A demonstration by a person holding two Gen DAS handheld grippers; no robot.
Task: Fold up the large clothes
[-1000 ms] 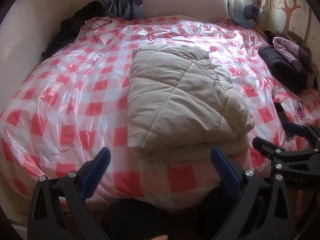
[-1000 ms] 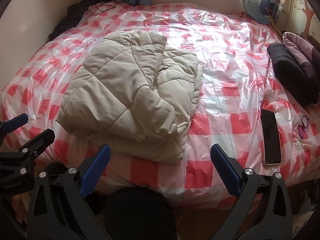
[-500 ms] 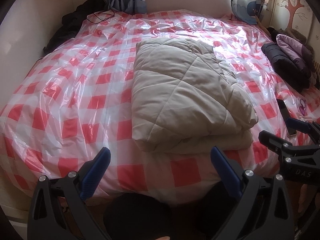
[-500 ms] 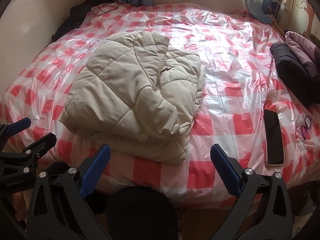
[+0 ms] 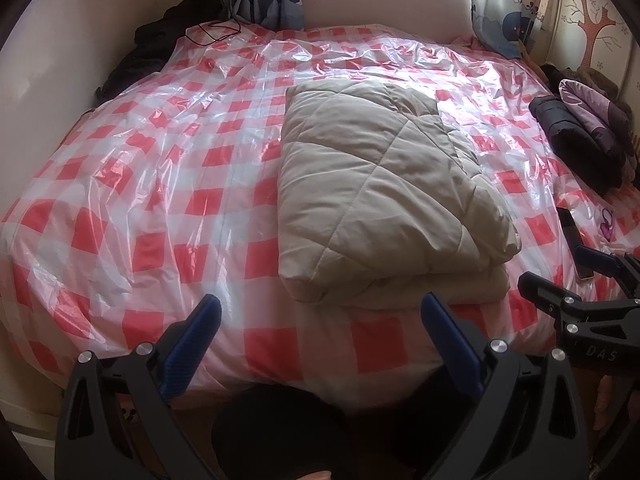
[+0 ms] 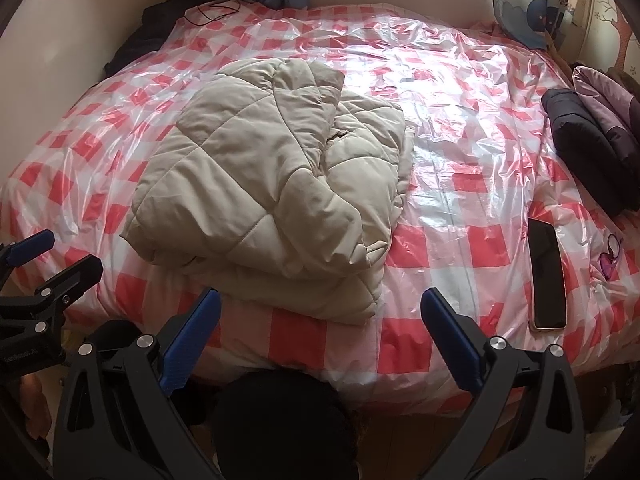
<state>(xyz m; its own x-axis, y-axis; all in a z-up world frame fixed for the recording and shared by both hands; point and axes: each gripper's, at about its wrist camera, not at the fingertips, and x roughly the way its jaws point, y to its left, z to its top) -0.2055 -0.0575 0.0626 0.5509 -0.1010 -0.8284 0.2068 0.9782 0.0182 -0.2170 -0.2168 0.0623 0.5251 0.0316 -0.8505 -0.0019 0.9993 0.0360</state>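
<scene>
Beige quilted coat [image 5: 384, 196] folded in thick bundle, lying near front edge of bed [image 5: 160, 208], on red-white check cover under clear plastic. Phone [image 6: 547, 272] right of coat, apart. Dark folded clothes [image 6: 588, 148] at far right. Left gripper [image 5: 320, 320] spread wide, empty, off bed. Right gripper [image 6: 320, 316] likewise wide, empty.

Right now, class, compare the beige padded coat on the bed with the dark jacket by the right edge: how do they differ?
The beige padded coat is pale, bulky and lies mid-bed near the front edge; the dark jacket is near black, looks smaller and lies against a purple garment. Both lie folded on the checked cover, untouched by either gripper.
</scene>
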